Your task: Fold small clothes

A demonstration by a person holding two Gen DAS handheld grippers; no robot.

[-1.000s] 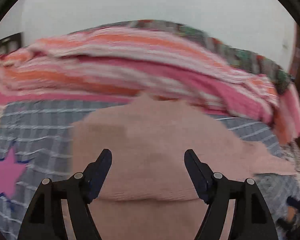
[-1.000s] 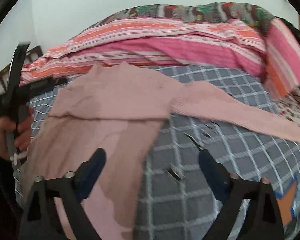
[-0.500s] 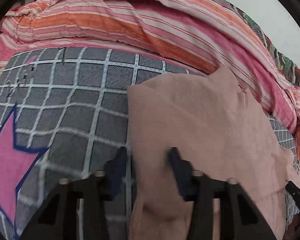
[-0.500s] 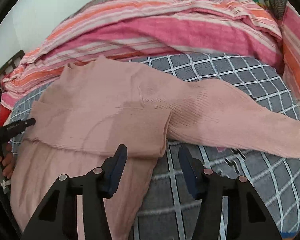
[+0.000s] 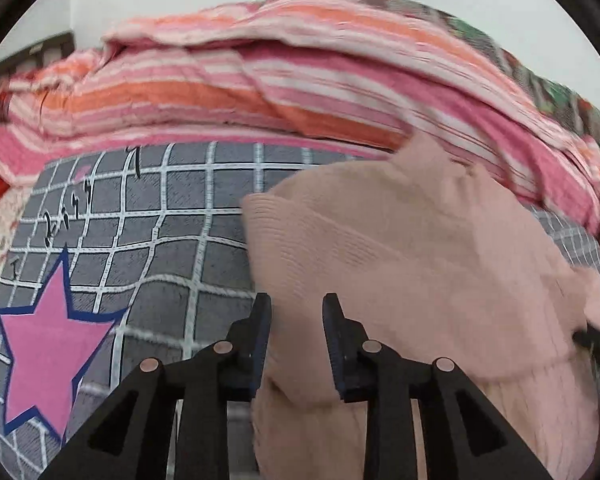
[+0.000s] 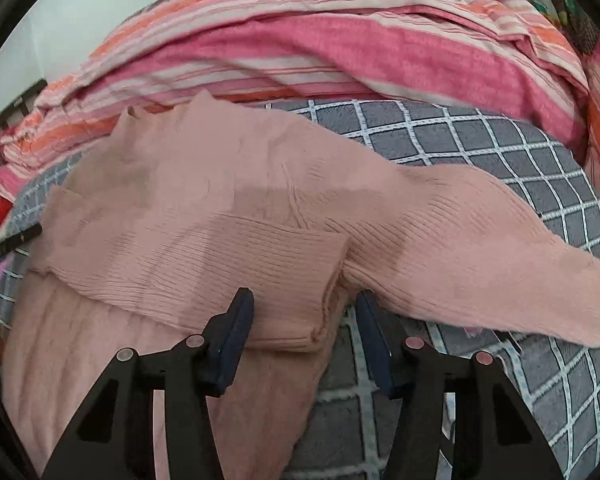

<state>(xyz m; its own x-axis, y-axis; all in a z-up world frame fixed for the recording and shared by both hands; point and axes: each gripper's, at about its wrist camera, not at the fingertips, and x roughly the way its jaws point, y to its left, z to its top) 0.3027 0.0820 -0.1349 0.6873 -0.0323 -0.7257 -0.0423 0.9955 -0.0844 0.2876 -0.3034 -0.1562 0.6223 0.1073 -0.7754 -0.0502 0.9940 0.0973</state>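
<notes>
Bed [image 6: 480, 152], grey check cover with a pink star [image 5: 48, 344], striped blanket [image 6: 300, 48] heaped along the far side. Pink sweater [image 6: 188, 200] lies flat on the cover, collar toward the blanket. One sleeve is already folded across the chest, its cuff [image 6: 300, 304] ending near the middle. The other sleeve [image 6: 480, 264] runs straight out to the sweater's right side, unfolded.

Step in hand, as judged: grip the body's two side edges for a lengthwise or bottom-up fold.

To do it well:
- Take both layers at once, folded sleeve plus body under it, or the sleeve slips out on lifting.
- Close both sides level, then lift together so the fold line stays straight.
- The loose sleeve wants folding in first, or it will trail.

Right hand-held gripper [image 6: 304, 312]: fingers apart, straddling the folded cuff and the sweater edge below it; cloth sits between the fingers, not visibly pinched. Loose sleeve passes just beyond its right finger.

Left hand-held gripper [image 5: 296, 312]: fingers part-spread, narrower gap than the right. Sweater's left edge [image 5: 260, 272] bunches up between them; left finger sits right at that edge, over the cover. Whether the pads already touch cloth, cannot tell.
</notes>
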